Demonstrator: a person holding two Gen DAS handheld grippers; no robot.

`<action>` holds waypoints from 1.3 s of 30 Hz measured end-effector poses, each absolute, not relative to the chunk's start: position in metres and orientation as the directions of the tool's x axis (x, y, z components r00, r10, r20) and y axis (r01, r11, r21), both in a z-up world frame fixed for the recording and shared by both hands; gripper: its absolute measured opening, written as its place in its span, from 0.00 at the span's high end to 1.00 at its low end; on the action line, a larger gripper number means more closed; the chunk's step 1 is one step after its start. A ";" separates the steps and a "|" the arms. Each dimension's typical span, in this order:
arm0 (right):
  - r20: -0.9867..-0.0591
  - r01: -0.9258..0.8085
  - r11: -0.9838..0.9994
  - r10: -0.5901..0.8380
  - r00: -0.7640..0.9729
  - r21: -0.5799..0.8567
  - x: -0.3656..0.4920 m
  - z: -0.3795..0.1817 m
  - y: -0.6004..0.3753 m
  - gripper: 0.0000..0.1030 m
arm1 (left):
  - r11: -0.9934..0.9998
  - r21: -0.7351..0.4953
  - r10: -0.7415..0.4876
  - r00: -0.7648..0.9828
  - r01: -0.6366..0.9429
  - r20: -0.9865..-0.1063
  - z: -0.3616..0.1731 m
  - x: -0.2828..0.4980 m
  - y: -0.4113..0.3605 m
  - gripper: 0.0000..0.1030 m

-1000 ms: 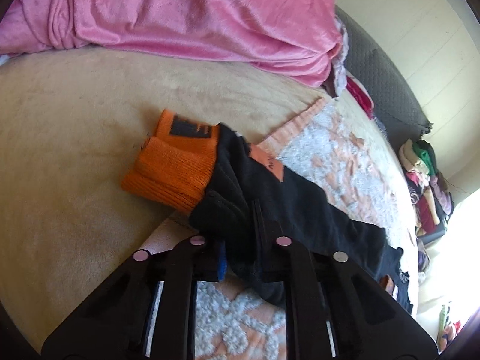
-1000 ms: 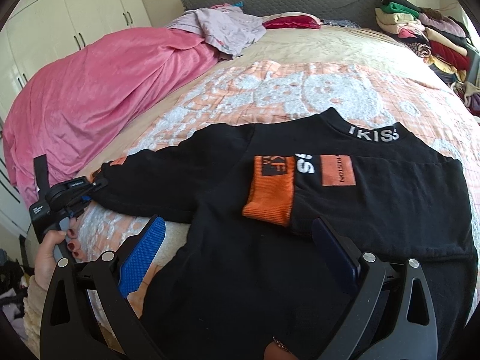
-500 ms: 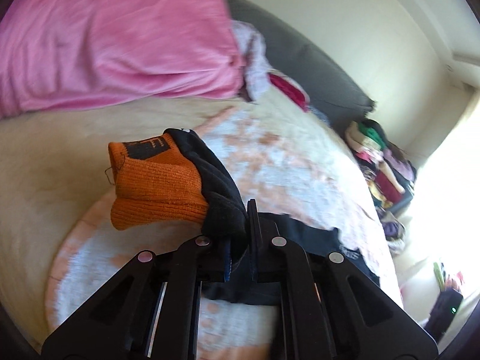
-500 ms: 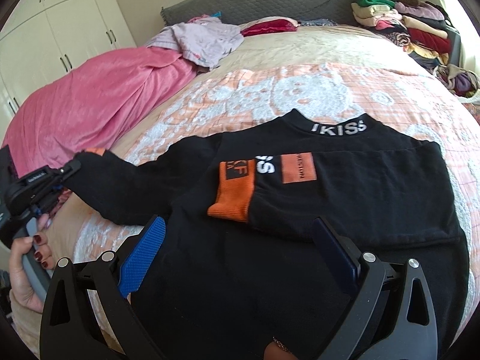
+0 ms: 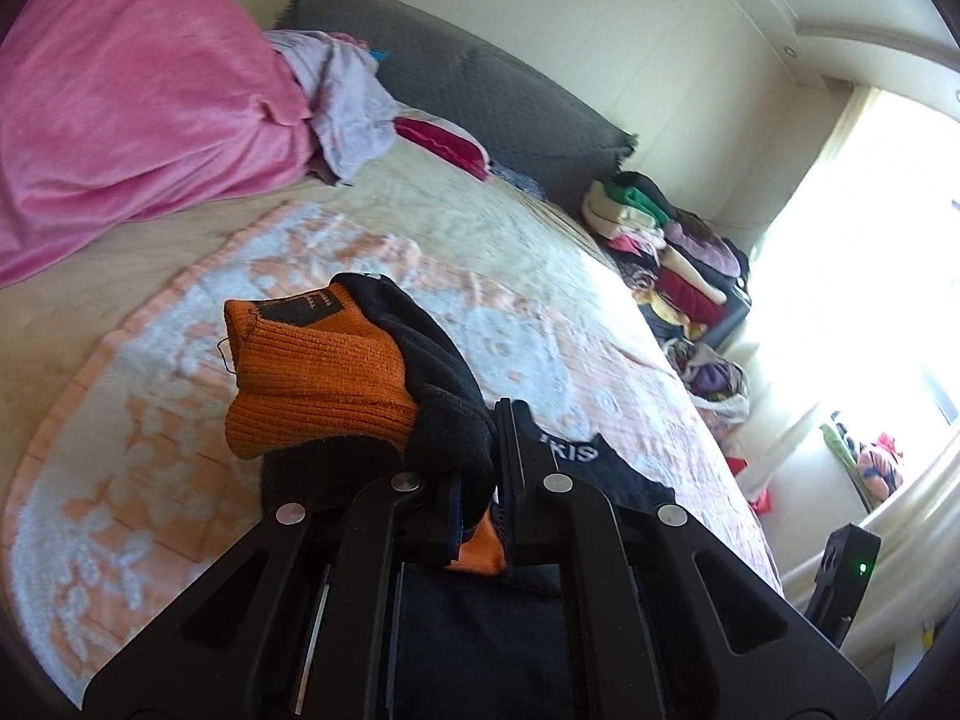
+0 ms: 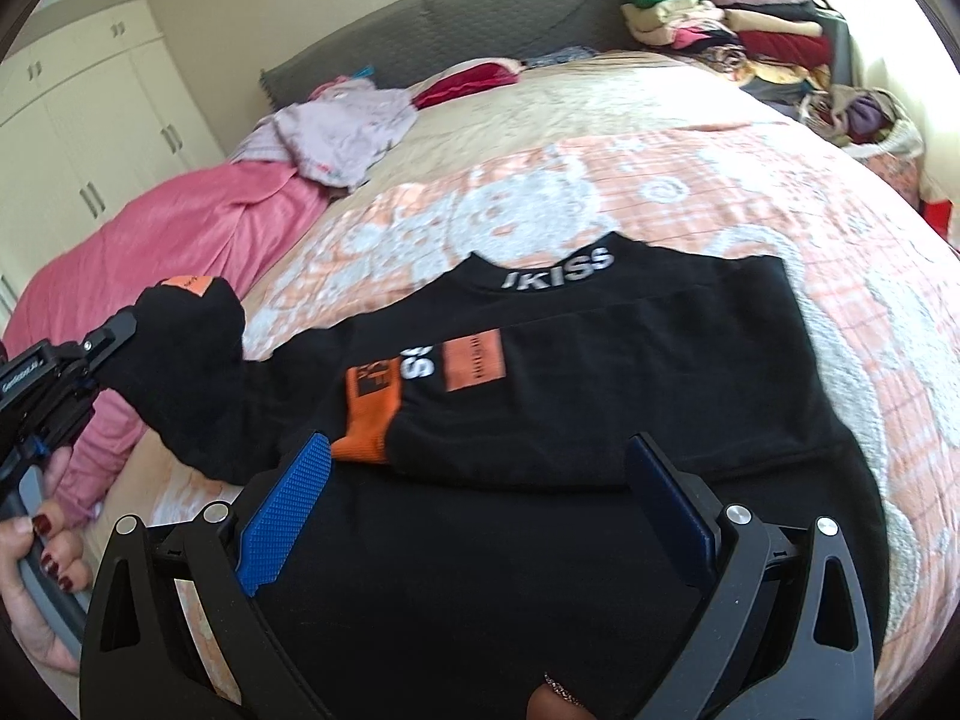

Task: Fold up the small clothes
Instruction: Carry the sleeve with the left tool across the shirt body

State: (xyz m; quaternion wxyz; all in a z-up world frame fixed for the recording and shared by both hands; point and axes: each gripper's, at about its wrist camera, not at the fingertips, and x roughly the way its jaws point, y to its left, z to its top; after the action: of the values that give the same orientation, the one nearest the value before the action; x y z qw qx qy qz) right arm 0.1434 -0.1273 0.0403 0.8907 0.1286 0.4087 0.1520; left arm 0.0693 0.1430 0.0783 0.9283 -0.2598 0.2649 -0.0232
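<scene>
A small black sweater [image 6: 600, 372] with orange cuffs and white "KISS" lettering lies flat on the bed. One sleeve is folded across its chest, orange cuff [image 6: 367, 414] showing. My left gripper [image 5: 480, 480] is shut on the other sleeve [image 5: 432, 372] near its orange cuff [image 5: 312, 384] and holds it lifted above the blanket. That gripper and sleeve show at the left of the right wrist view [image 6: 180, 348]. My right gripper [image 6: 474, 510] is open and empty, hovering over the sweater's lower body.
An orange and white patterned blanket [image 6: 600, 192] covers the bed. A pink blanket [image 5: 120, 108] and a lilac garment [image 6: 342, 132] lie near the grey headboard [image 6: 456, 30]. A stack of folded clothes [image 6: 732, 18] stands at the far right.
My left gripper has lifted the sleeve off the bed and swung it toward the sweater's body. My right gripper has stayed open over the sweater.
</scene>
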 end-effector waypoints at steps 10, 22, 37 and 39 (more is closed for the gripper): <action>-0.679 -0.069 0.935 0.301 0.670 0.347 0.139 0.045 -0.175 0.05 | 0.886 -0.463 -0.264 0.812 -0.009 -0.520 0.066 0.094 0.089 0.97; -0.676 0.045 0.931 0.229 0.701 0.362 0.132 0.045 -0.230 0.05 | 0.900 -0.428 -0.356 0.712 0.086 -0.605 0.032 0.121 0.032 0.97; -0.697 0.079 0.926 0.220 0.682 0.369 0.138 0.035 -0.239 0.05 | 0.876 -0.425 -0.473 0.569 0.226 -0.672 0.013 0.117 -0.004 0.50; -0.700 0.081 0.925 0.221 0.679 0.371 0.139 0.033 -0.238 0.05 | 0.862 -0.433 -0.504 0.542 0.265 -0.673 0.014 0.115 -0.007 0.44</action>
State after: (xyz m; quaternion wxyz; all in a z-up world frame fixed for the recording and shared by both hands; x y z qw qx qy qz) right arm 0.1386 -0.2381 0.0326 0.8964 0.1894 0.3988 0.0392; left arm 0.1152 -0.0067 0.0140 0.8666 -0.1410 0.4242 -0.2218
